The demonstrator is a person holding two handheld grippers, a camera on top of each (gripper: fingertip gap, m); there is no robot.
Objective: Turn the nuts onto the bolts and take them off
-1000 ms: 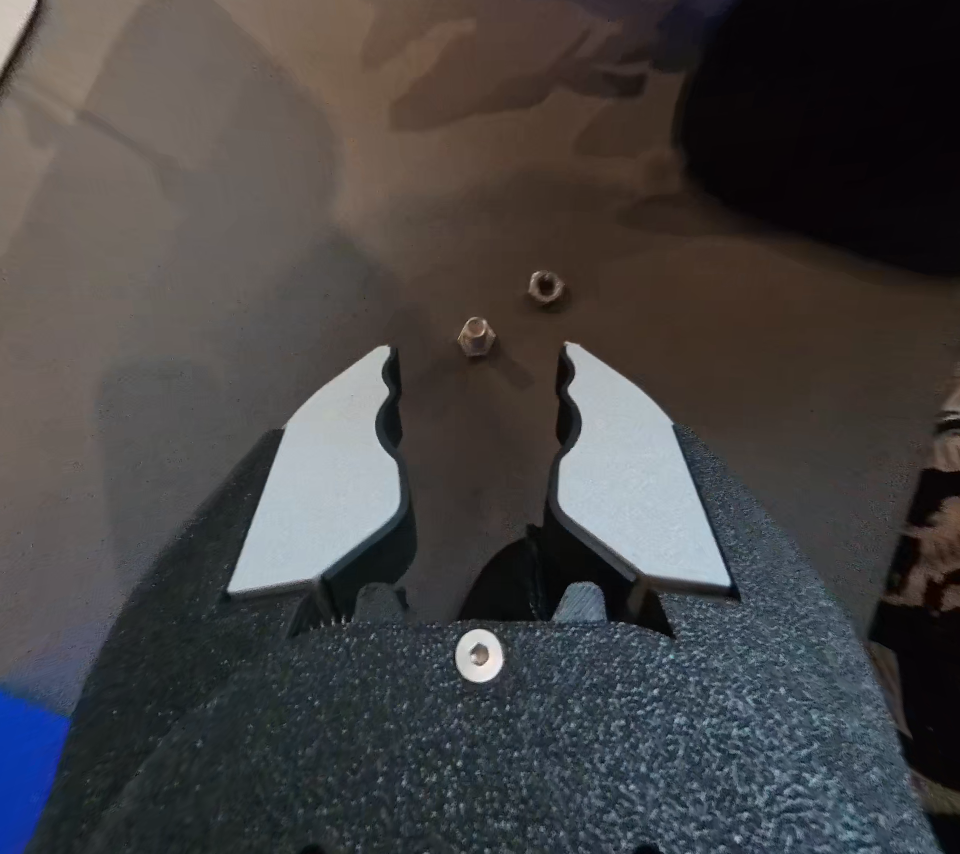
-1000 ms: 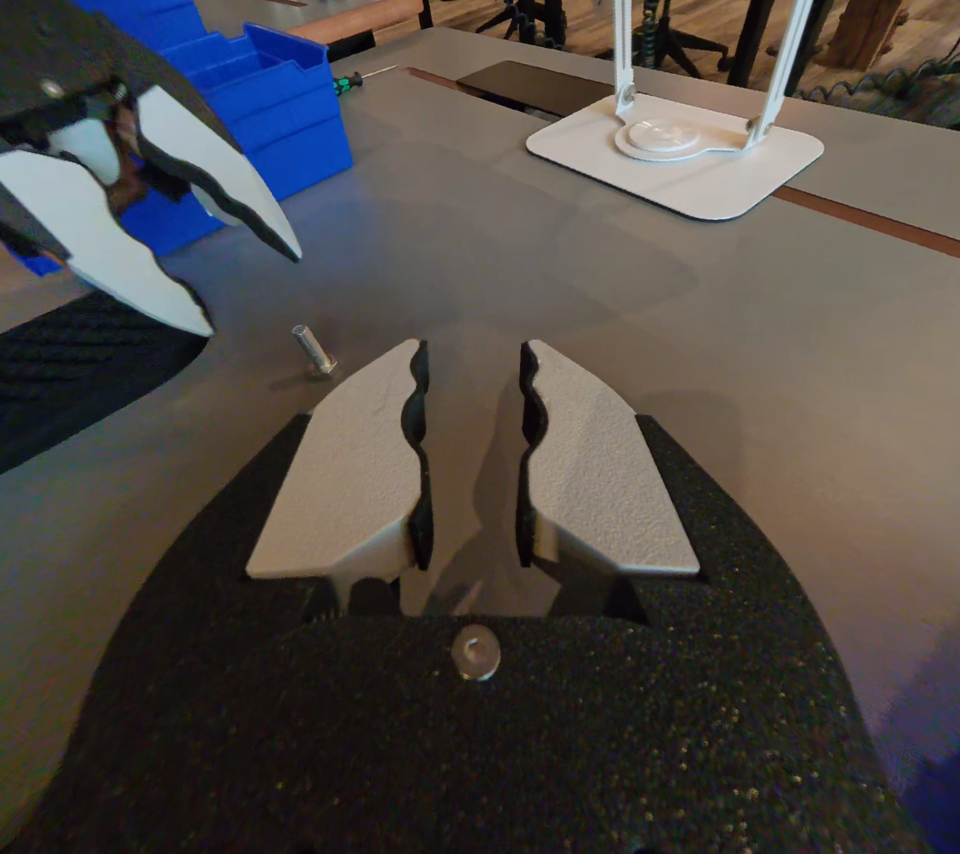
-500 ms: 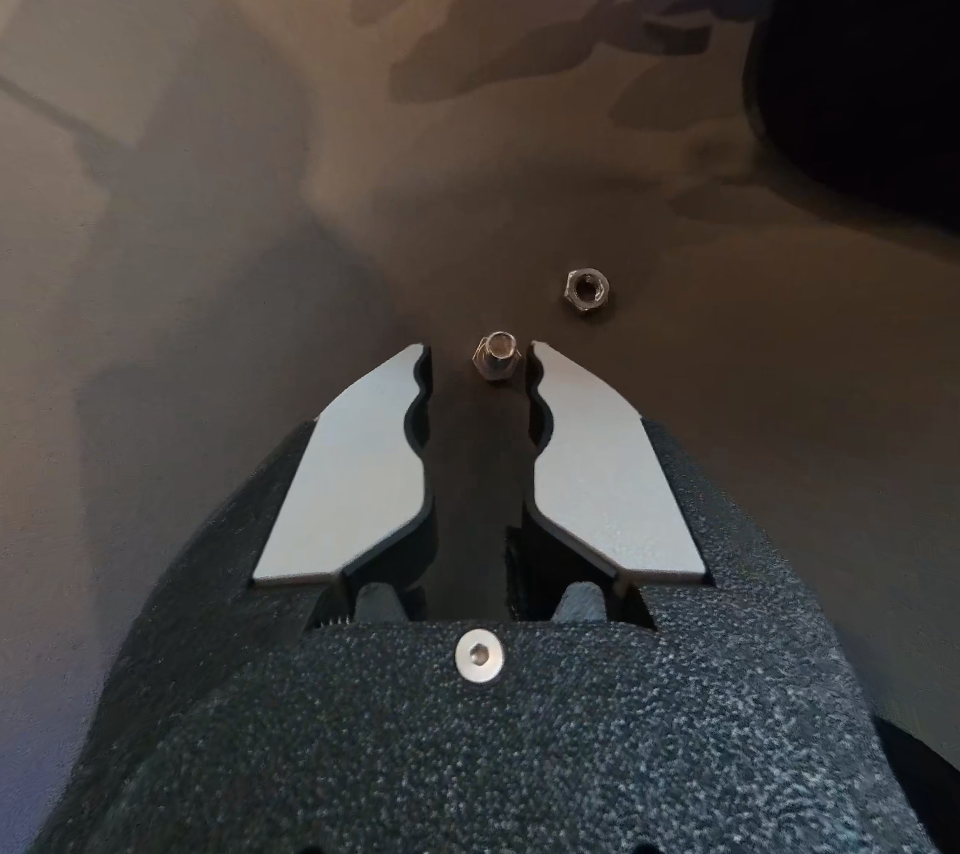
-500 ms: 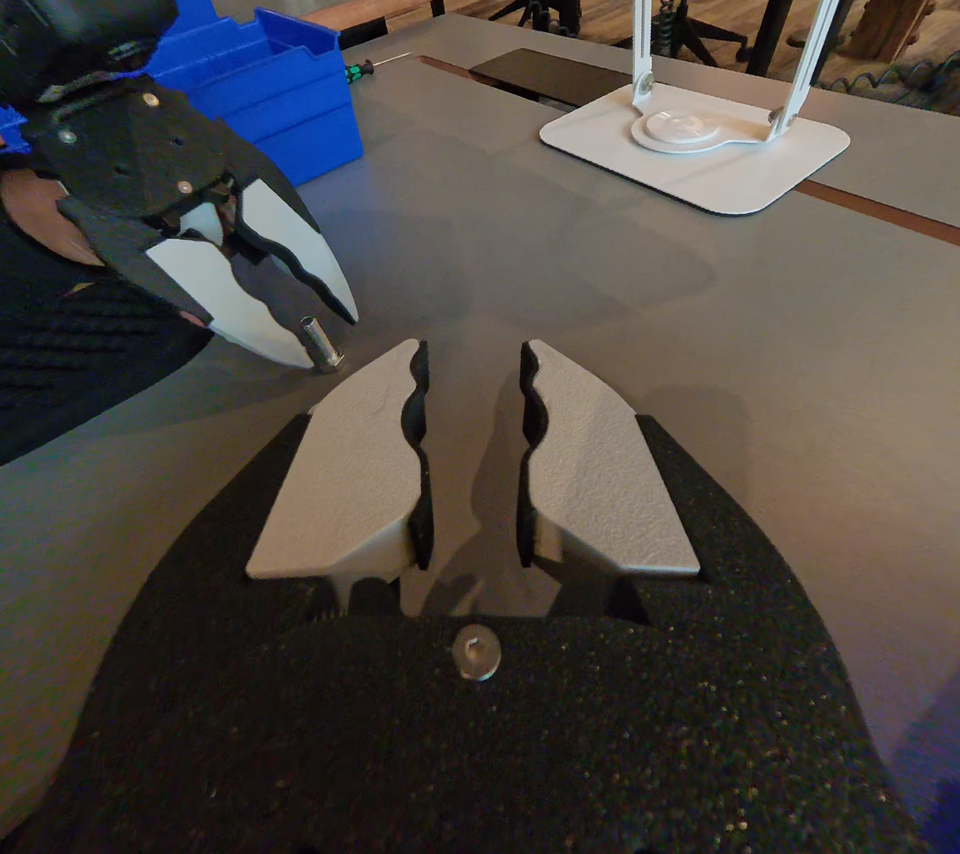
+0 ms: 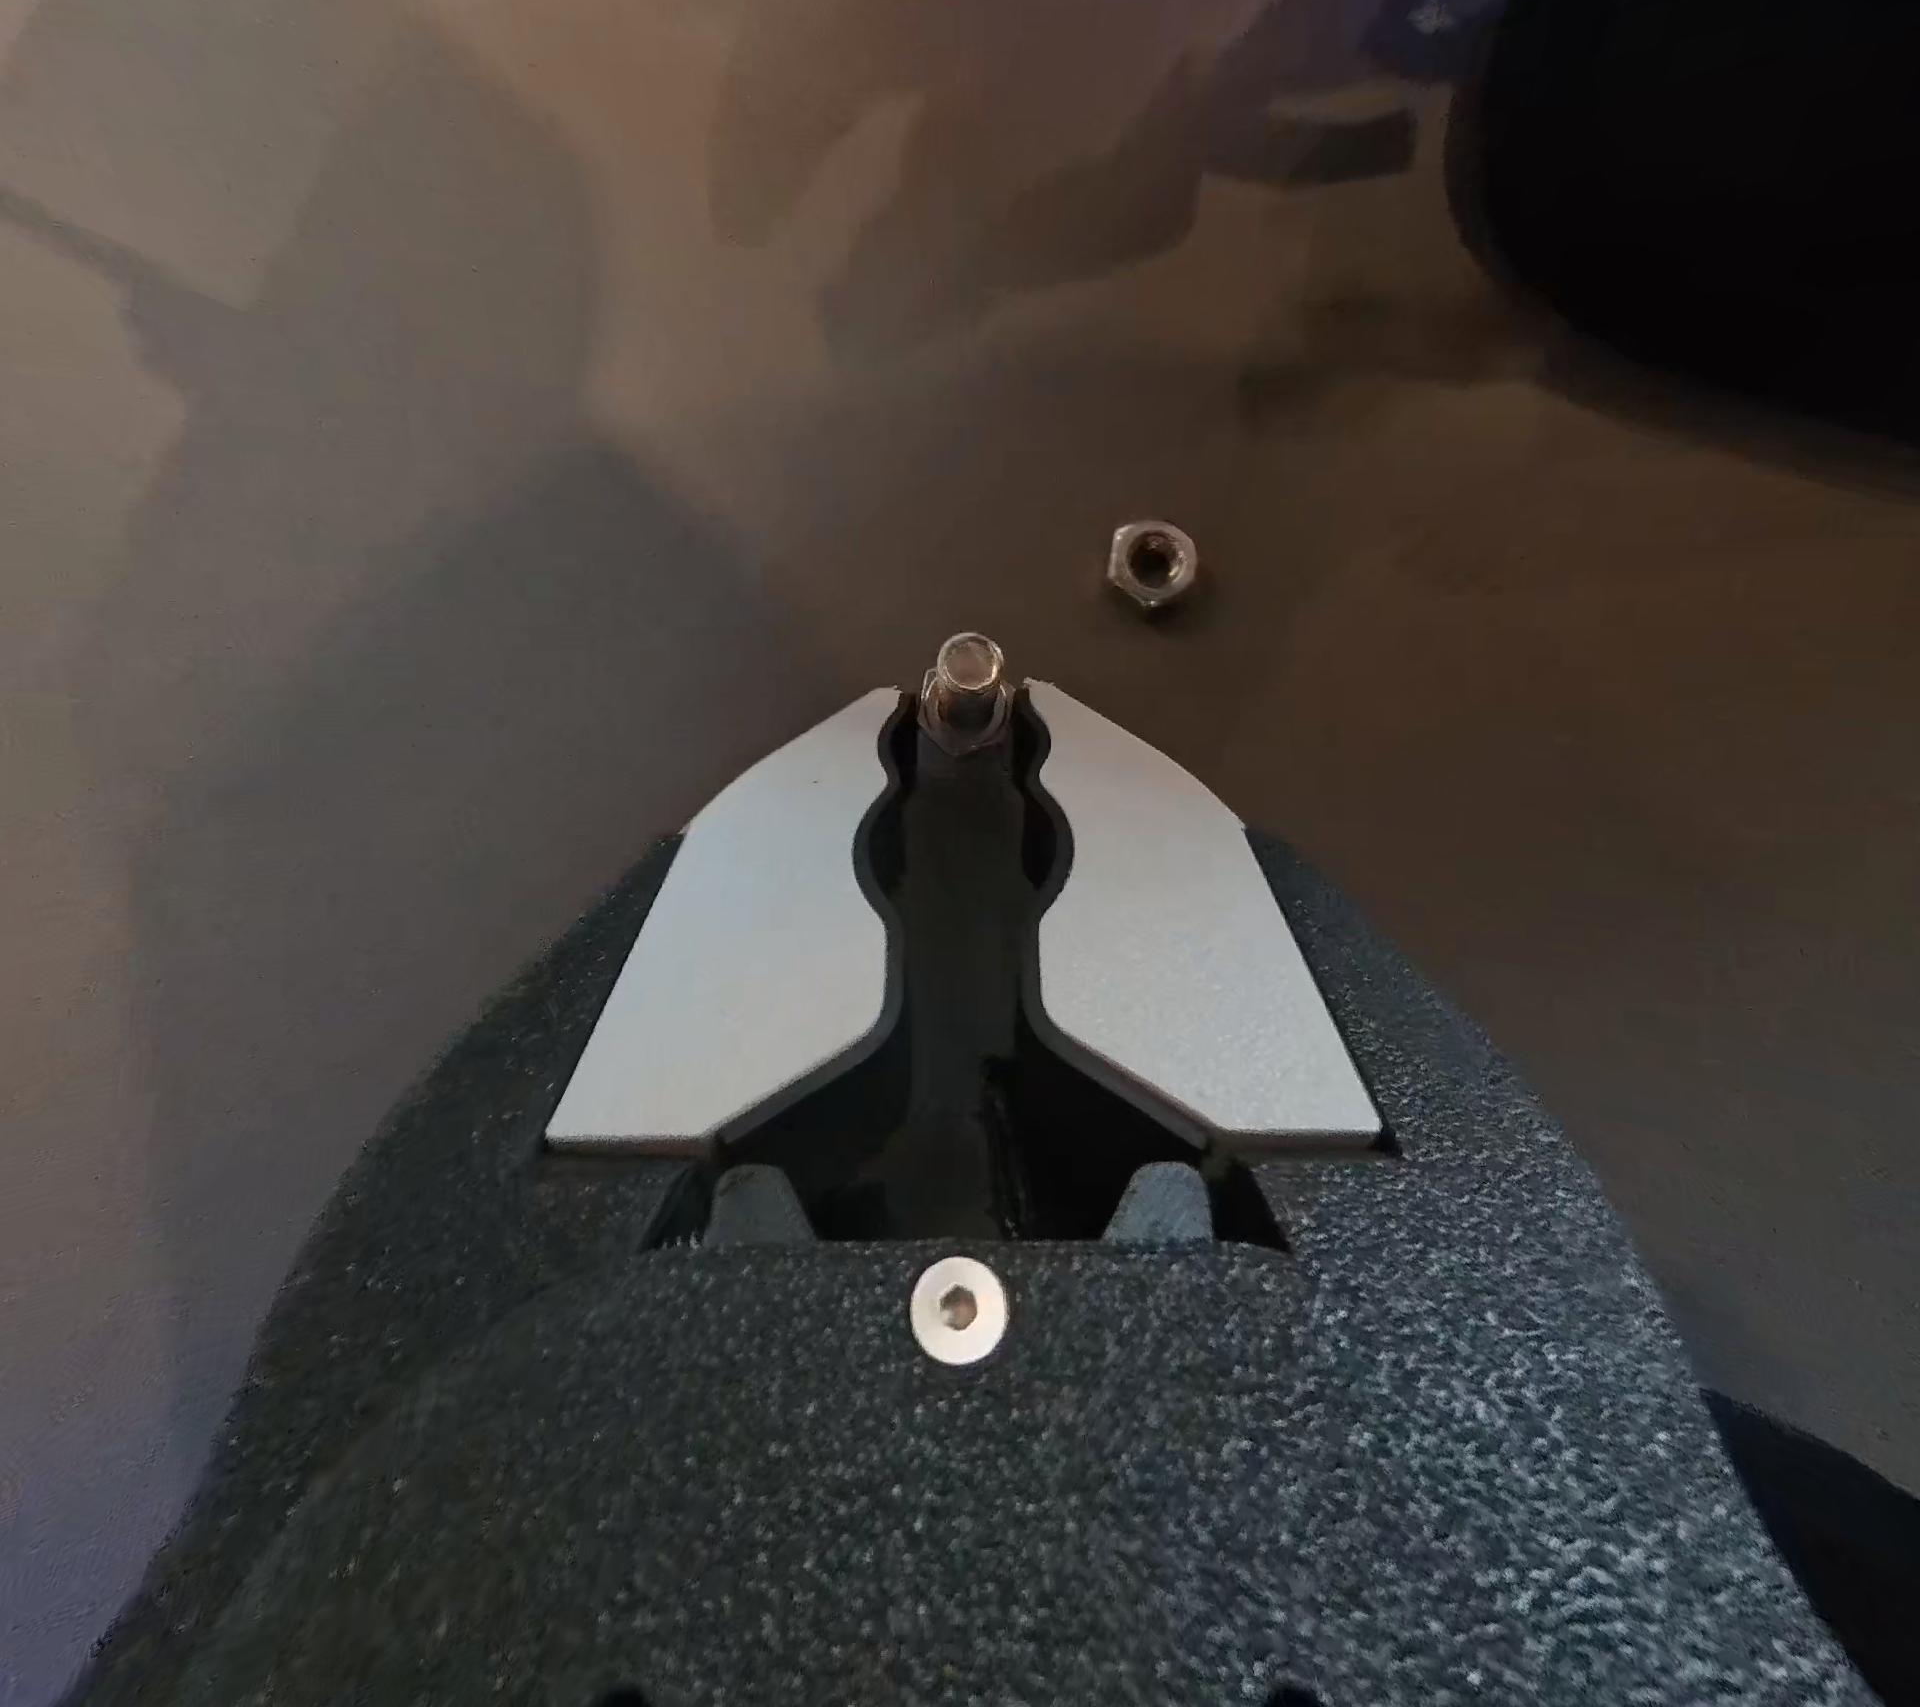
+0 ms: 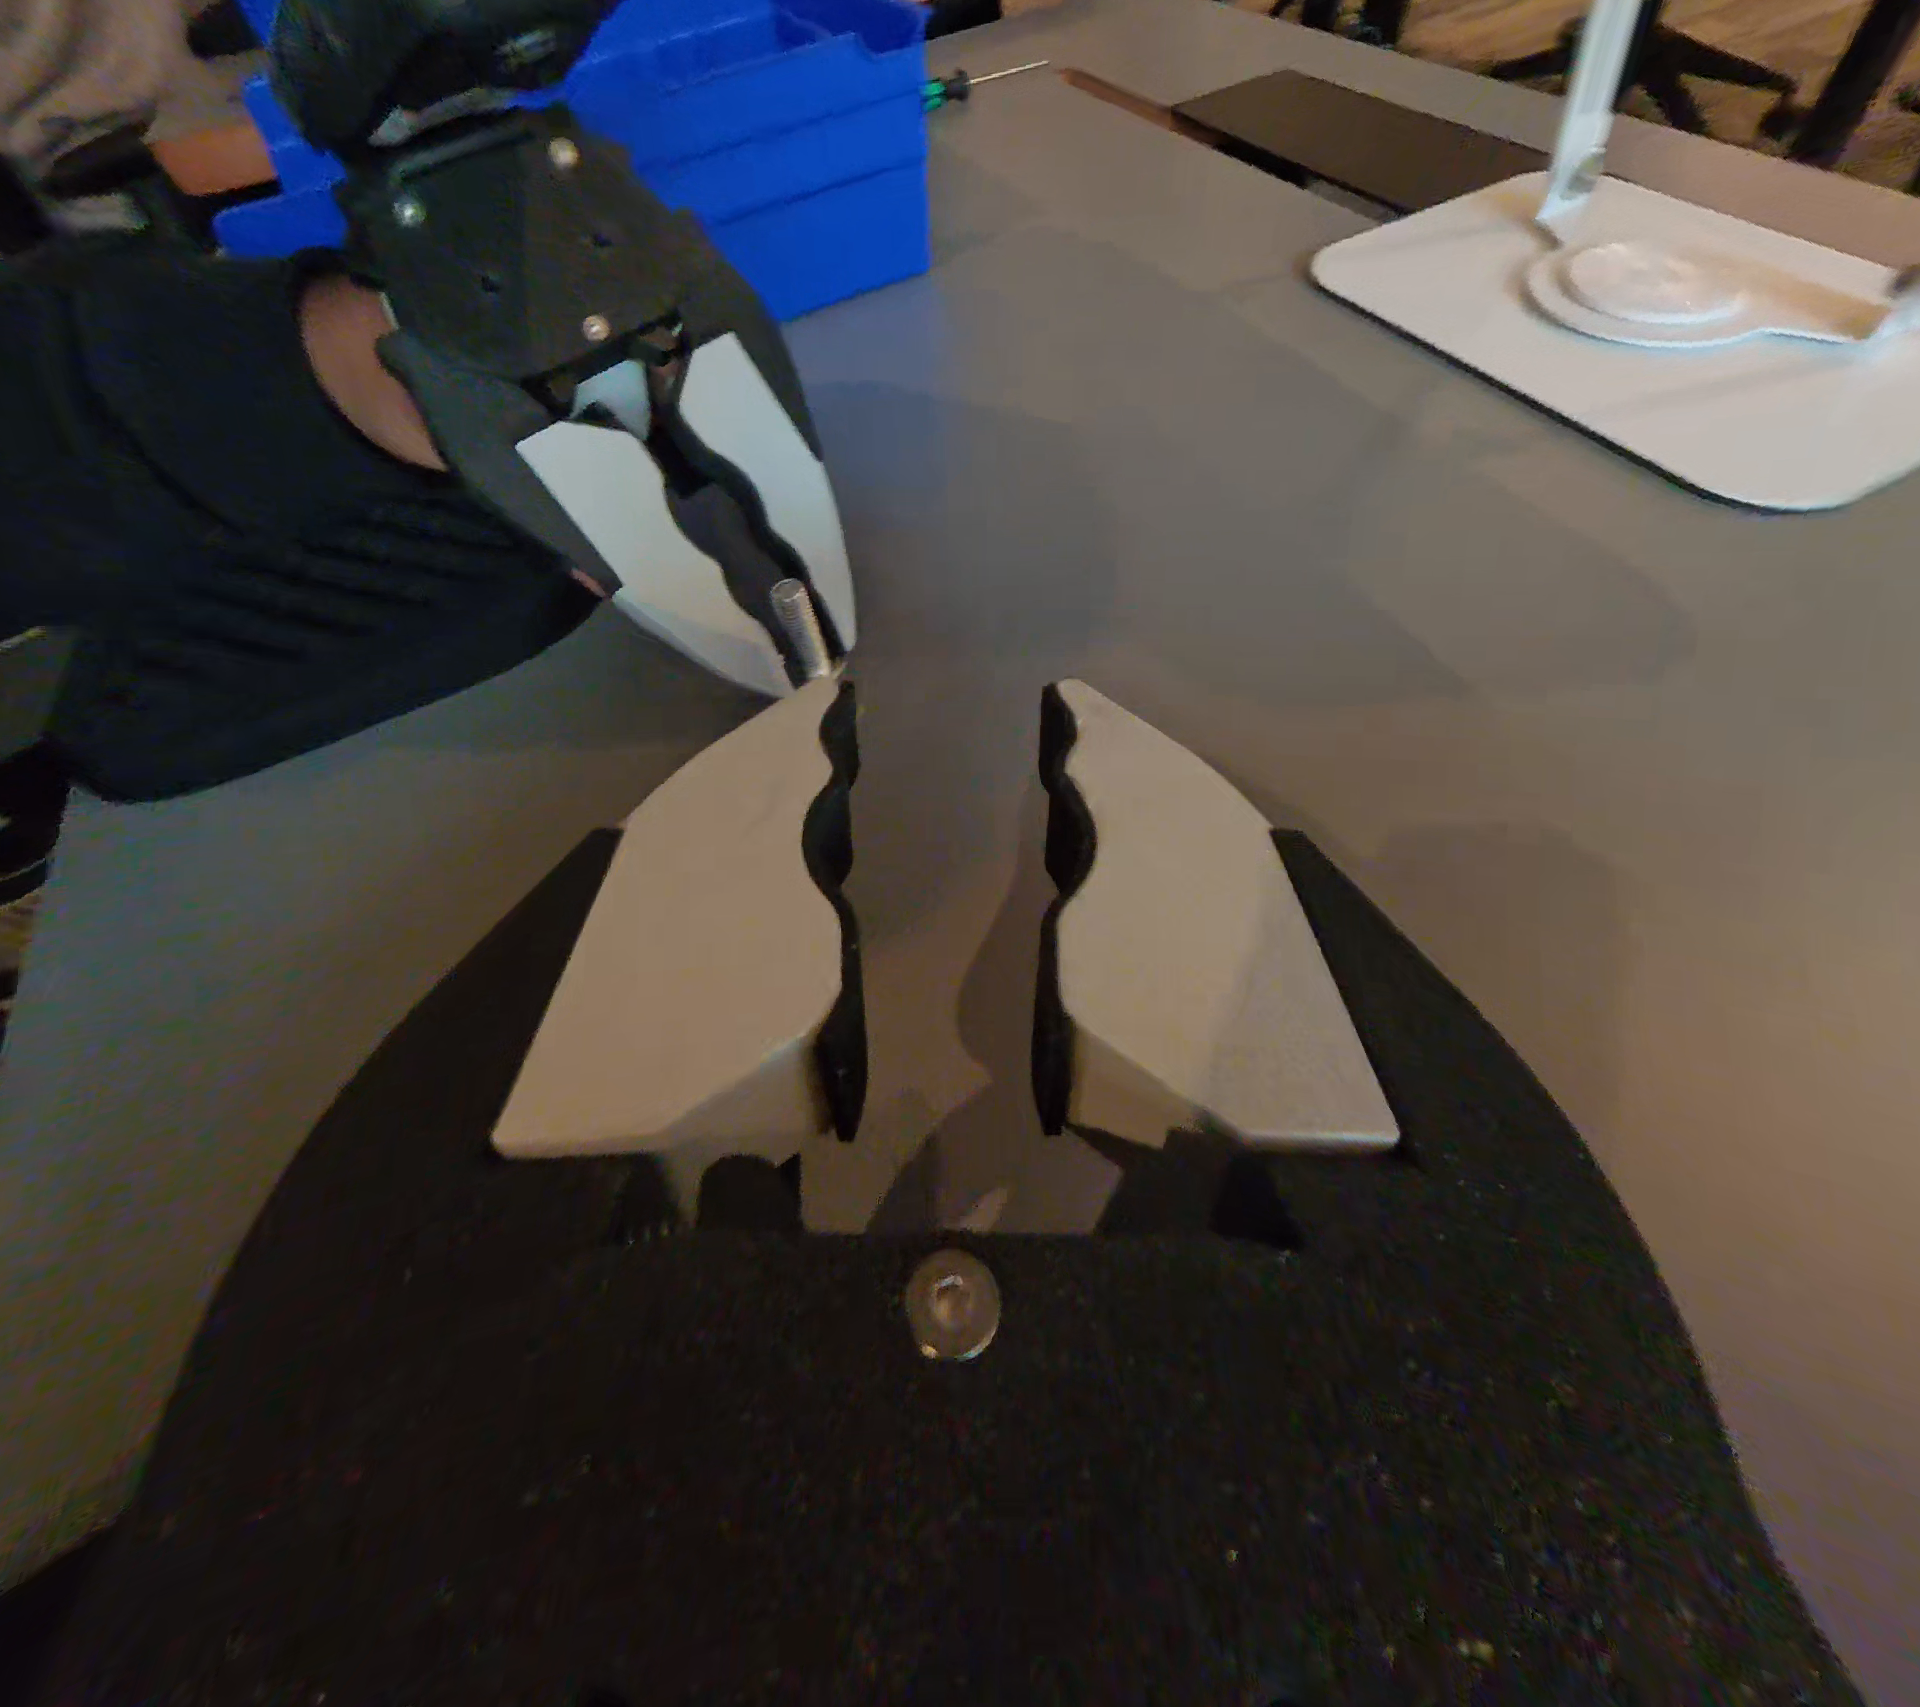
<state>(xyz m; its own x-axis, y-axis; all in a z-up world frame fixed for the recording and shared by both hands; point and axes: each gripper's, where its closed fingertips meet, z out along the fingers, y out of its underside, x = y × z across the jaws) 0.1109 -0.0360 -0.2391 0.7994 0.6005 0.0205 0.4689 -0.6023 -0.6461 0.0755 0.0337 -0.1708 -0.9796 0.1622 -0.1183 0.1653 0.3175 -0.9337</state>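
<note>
A: Bolt (image 5: pixel 966 707), upright on the table (image 5: pixel 416 618): half a second ago it stood just ahead of the left gripper (image 5: pixel 961 701)'s parted tips; now they pinch its hex head

B: And the nut (image 5: pixel 1151 568)?

A: Loose, ahead and right of those jaws. Right gripper (image 6: pixel 945 701): half open, empty. Threading can likely begin

Your left tongs (image 6: pixel 821 660) are sitting right by your right tongs (image 6: pixel 945 701); the surface (image 6: pixel 1299 722) ahead is lying bare.
</note>
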